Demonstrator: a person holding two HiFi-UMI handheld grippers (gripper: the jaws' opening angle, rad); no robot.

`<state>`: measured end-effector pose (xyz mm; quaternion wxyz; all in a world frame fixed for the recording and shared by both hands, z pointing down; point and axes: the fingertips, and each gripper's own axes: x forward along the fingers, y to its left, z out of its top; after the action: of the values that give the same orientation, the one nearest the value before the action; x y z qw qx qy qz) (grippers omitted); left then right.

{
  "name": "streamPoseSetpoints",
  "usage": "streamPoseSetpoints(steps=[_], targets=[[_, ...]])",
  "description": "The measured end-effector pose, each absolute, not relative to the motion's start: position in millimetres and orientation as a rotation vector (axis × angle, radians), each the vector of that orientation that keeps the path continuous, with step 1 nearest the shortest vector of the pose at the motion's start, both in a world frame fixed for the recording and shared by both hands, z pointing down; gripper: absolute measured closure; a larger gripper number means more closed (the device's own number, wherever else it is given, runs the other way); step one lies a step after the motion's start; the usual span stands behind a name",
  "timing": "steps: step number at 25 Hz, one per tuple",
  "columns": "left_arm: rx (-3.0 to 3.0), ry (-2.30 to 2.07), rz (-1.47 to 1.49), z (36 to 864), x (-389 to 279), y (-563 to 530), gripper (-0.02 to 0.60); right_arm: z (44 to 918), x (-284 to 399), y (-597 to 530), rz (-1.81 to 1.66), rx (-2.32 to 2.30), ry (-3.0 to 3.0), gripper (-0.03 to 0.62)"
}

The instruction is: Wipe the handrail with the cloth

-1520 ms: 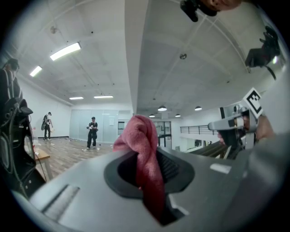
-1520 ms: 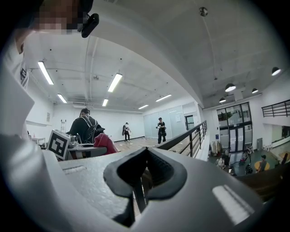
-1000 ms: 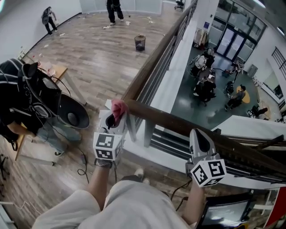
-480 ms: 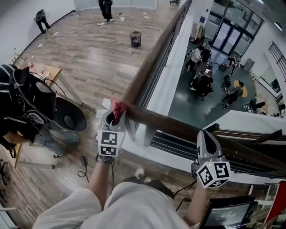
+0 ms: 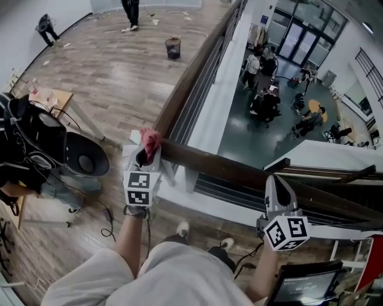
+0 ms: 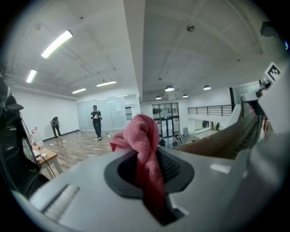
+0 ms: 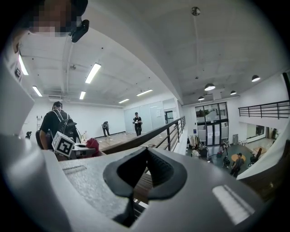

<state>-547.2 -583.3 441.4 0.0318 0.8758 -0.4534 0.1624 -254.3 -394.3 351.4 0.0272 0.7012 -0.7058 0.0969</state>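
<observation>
The brown wooden handrail turns a corner just ahead of me and runs away to the upper right. My left gripper is shut on a pink cloth, which rests against the rail's corner. In the left gripper view the cloth bunches up out of the jaws of the left gripper, with the handrail to its right. My right gripper is by the rail's near side, farther right; I cannot tell if it touches. In the right gripper view the right gripper is shut and empty.
Dark metal balusters stand under the rail, with a drop to a lower floor where several people sit. At left stand black gear and a grey dish. A waste bin and a person are far off.
The head view has shifted a little and my shoes now show below. The left gripper still holds the cloth at the rail's corner. The right gripper has hardly moved.
</observation>
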Motion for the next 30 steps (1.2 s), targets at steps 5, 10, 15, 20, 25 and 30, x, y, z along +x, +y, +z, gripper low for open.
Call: streamPoseSetpoints(steps=[5,10,15,20,25,30], targets=[[2.643,-1.45,0.515,441,-535,-577,0.515,354,-229,-386,0.316,2.158,-2.185,0.592],[2.635,-1.396,0.547,448,-507,-562,0.515,366,-201,-379,0.37,2.16,-2.16,0.592],[2.624,-1.39,0.565,449,-483,-549,0.515,374,-178,-370,0.407,2.154,-2.16,0.592],[2.631,-1.363,0.586,447,-458,-535,0.515,376,-161,-361,0.42,2.146,-2.177,0.592],[2.645,-1.346,0.599,448,-437,-524,0.515,376,-151,-358,0.414,2.142,-2.2,0.592],[2.638,-1.321,0.604,448,-422,-515,0.515,376,-137,-353,0.413,2.145,-2.208,0.592]])
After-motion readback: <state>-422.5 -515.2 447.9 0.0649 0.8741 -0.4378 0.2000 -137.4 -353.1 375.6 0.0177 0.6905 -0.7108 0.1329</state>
